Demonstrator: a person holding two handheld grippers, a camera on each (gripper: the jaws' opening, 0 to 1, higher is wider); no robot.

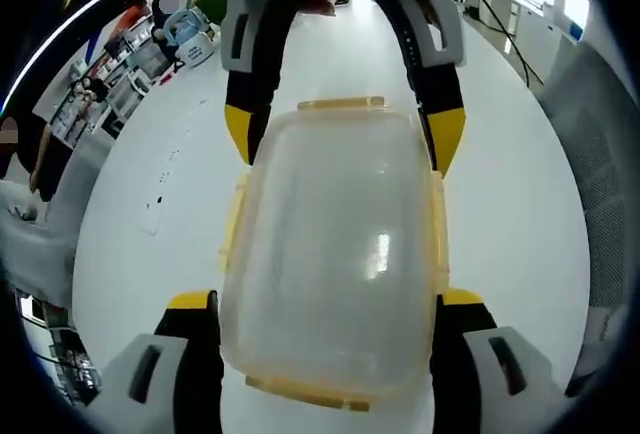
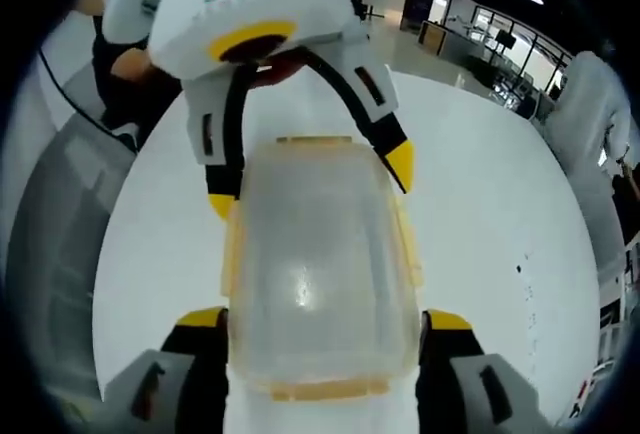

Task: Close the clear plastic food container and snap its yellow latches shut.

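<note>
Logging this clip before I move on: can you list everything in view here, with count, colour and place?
Food container: one, clear plastic, lid on, on the white table between both tools.
Latches: four, yellow, one on each edge of the lid; too blurred to tell whether they are snapped down.
Table: one, white, under the container.
Cluttered shelves: at the room's edge in the left gripper view, mixed colours, too small to identify.
Person in white: one, at the edge of the right gripper view.
Left tool: grey, yellow-tipped, jaws either side of the container.
Right tool: same colours, straddling the opposite end.
</note>
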